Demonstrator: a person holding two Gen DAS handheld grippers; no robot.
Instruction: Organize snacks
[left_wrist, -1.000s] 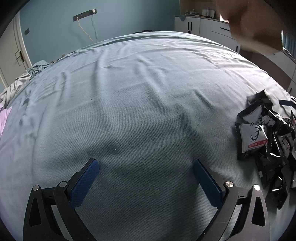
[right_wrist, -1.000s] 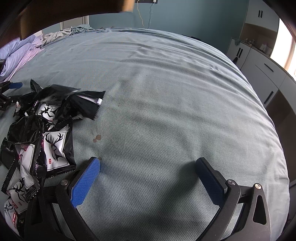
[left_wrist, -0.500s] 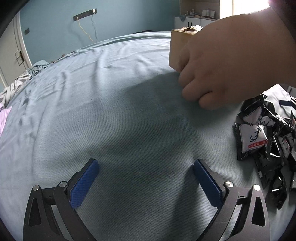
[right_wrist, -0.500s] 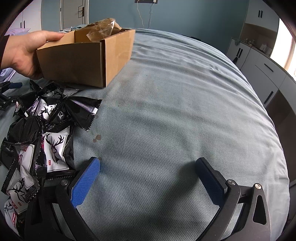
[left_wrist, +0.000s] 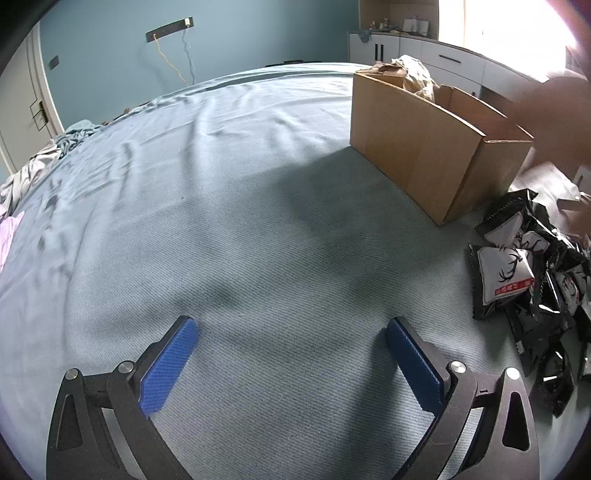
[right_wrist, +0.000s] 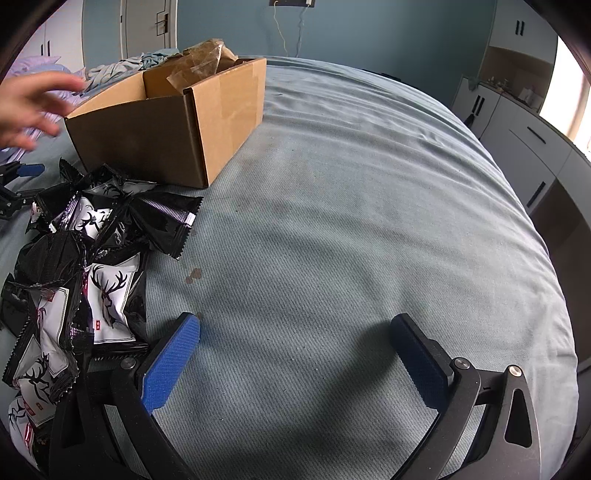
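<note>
Right wrist view shows the sorting not yet begun: a heap of snack packets (right_wrist: 77, 266) lies loose on the blue-grey bedspread (right_wrist: 351, 221), just in front of an open cardboard box (right_wrist: 173, 122) with only crumpled wrapping visible inside, while a bare hand (right_wrist: 29, 103) hovers beside the box. The packets are glossy black-and-white foil pouches with a deer-antler print and serrated ends. Both the right gripper (right_wrist: 295, 354) and left gripper (left_wrist: 291, 354) rest spread wide and empty-handed on the bedspread.

cardboard box (right_wrist: 173, 122), snack packets (right_wrist: 85, 258) — right gripper (right_wrist: 295, 332) agape

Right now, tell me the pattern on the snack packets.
Black and white snack packets with a black deer-antler print; clearest in the right wrist view.
</note>
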